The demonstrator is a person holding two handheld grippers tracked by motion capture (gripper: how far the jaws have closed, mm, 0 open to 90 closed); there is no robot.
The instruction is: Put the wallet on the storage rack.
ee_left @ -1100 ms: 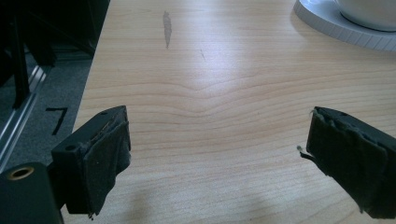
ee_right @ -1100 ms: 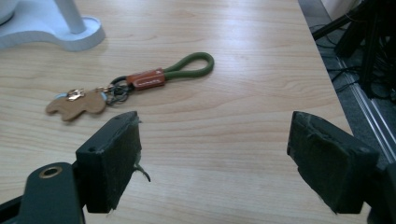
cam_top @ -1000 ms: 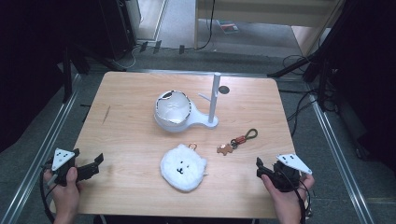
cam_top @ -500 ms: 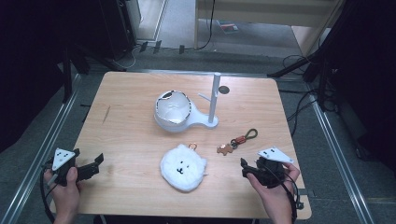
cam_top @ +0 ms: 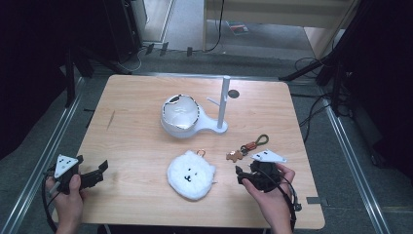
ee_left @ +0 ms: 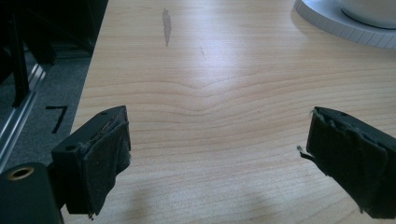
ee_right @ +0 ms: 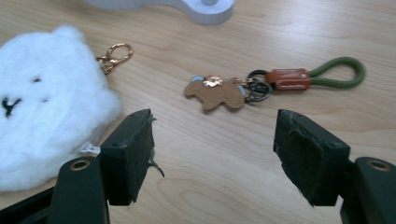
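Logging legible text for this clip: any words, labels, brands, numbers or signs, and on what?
"7": a dark mark that reads like this digit, on the grey floor left of the pale wooden table, in the left gripper view.
Orange-brown leather tab of the green-looped keychain: any stamp is too blurred to read.
Nothing else legible.

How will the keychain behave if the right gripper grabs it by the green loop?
The keychain is probably floppy: green loop, ring and brown charm are separate linked parts, so the charm would likely dangle. It looks small and light. The right gripper is open.
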